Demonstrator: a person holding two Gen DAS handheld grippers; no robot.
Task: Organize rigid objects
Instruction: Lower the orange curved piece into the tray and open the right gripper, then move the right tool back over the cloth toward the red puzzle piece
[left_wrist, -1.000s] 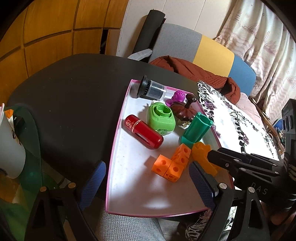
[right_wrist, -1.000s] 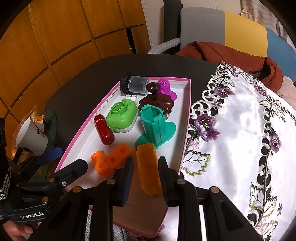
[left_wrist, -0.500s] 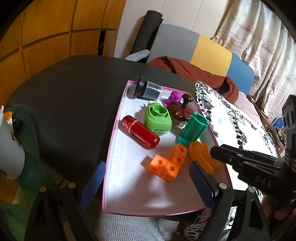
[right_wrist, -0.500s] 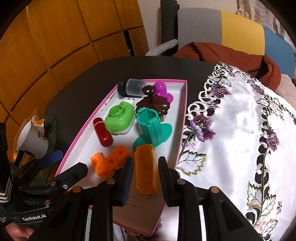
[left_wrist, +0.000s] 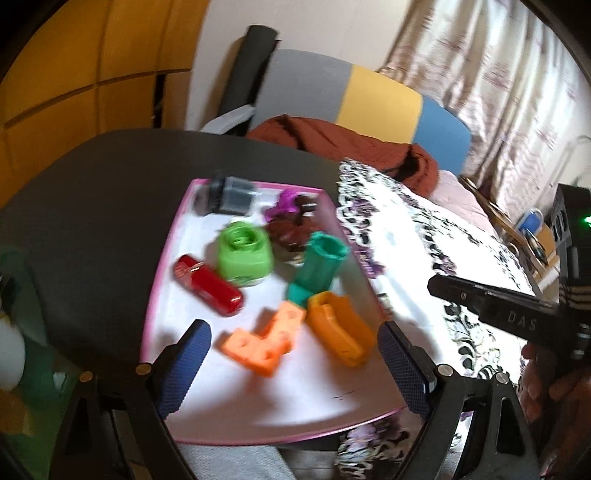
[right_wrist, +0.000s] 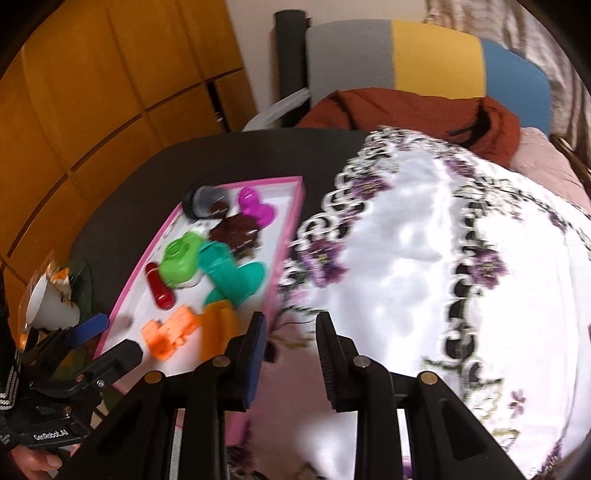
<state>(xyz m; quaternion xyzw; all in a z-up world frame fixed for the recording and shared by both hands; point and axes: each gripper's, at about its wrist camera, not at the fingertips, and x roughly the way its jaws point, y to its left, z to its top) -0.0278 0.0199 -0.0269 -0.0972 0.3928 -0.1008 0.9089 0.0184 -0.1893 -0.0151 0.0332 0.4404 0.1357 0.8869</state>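
Note:
A pink-rimmed white tray (left_wrist: 159, 295) (right_wrist: 291, 206) holds several toys: a red cylinder (left_wrist: 208, 286), a green round piece (left_wrist: 243, 254), a teal piece (left_wrist: 319, 264), orange cubes (left_wrist: 264, 341) (right_wrist: 170, 330), an orange block (left_wrist: 340, 332) (right_wrist: 218, 328), a dark jar (left_wrist: 229, 195). My left gripper (left_wrist: 291, 365) is open and empty over the tray's near edge. My right gripper (right_wrist: 291, 354) is open and empty, just right of the tray, over the embroidered cloth (right_wrist: 424, 258). The orange block lies free in the tray.
A dark round table (left_wrist: 92, 192) carries the tray. A white paper cup (right_wrist: 48, 306) stands at the left. A chair with a brown garment (right_wrist: 406, 107) is behind the table. Wooden panels line the left wall.
My right gripper has let go of the orange block, which now lies in the tray, and has swung right over the cloth. The left gripper has shifted slightly.

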